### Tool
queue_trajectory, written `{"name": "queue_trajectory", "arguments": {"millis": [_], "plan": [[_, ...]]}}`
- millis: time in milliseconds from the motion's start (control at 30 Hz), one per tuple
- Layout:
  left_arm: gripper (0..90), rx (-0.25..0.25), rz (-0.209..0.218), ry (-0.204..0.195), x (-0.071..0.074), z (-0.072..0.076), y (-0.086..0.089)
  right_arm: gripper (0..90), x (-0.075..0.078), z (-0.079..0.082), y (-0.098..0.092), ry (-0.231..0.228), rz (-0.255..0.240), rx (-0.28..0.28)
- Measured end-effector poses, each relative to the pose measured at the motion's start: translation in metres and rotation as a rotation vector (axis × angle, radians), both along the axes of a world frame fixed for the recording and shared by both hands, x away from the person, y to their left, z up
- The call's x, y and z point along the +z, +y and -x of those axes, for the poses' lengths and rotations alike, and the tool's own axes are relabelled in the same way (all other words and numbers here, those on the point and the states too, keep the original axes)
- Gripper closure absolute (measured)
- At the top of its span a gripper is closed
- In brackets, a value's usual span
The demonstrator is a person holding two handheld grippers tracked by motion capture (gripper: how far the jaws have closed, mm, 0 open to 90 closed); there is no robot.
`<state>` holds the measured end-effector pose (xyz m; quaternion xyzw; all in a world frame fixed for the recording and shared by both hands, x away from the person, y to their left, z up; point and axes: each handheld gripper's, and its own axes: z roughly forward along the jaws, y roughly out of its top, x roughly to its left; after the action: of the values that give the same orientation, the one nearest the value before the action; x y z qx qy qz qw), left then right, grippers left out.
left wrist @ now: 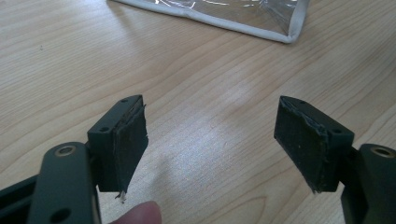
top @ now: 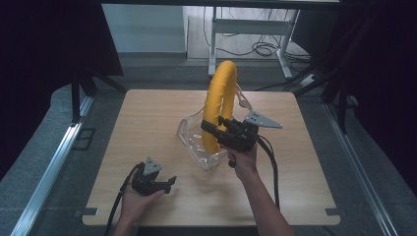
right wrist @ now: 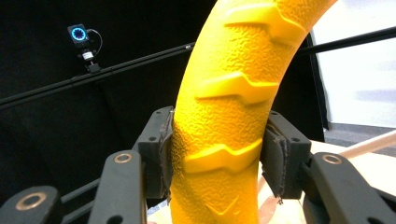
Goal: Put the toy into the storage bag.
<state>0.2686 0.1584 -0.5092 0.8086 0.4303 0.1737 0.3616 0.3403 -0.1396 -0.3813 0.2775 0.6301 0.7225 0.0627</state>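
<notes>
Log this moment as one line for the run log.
right gripper: shut on yellow ring | ring: upright, lower end in clear bag | left gripper: open, over table

Wooden table [top: 147, 118] fills frame center. Grey floor [top: 44, 147] around it. White desk frame [top: 246, 29] at top center with black cables [top: 263, 48] beneath. Small lit camera [right wrist: 78, 35] on black rail [right wrist: 116, 67], upper left.

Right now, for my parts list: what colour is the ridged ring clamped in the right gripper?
Yellow ridged ring; right gripper view.
</notes>
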Motion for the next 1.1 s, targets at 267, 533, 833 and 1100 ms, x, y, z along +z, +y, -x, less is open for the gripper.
{"name": "queue_trajectory", "arguments": {"millis": [267,533,833,1100], "plan": [[25.7,-0.005,-0.005,0.003,-0.001,0.000,-0.001,49.7,-0.012,-0.005,0.000,0.025,-0.004,-0.007],[25.7,-0.005,-0.006,0.003,-0.001,0.000,-0.001,49.6,-0.024,-0.011,0.001,0.054,-0.007,-0.001],[25.5,-0.019,-0.008,0.000,0.000,0.000,-0.002,49.4,-0.033,-0.015,0.002,0.070,0.013,-0.001],[25.5,-0.021,-0.014,0.003,-0.001,0.000,-0.002,47.2,-0.036,-0.016,0.001,0.068,0.051,-0.027]]}}
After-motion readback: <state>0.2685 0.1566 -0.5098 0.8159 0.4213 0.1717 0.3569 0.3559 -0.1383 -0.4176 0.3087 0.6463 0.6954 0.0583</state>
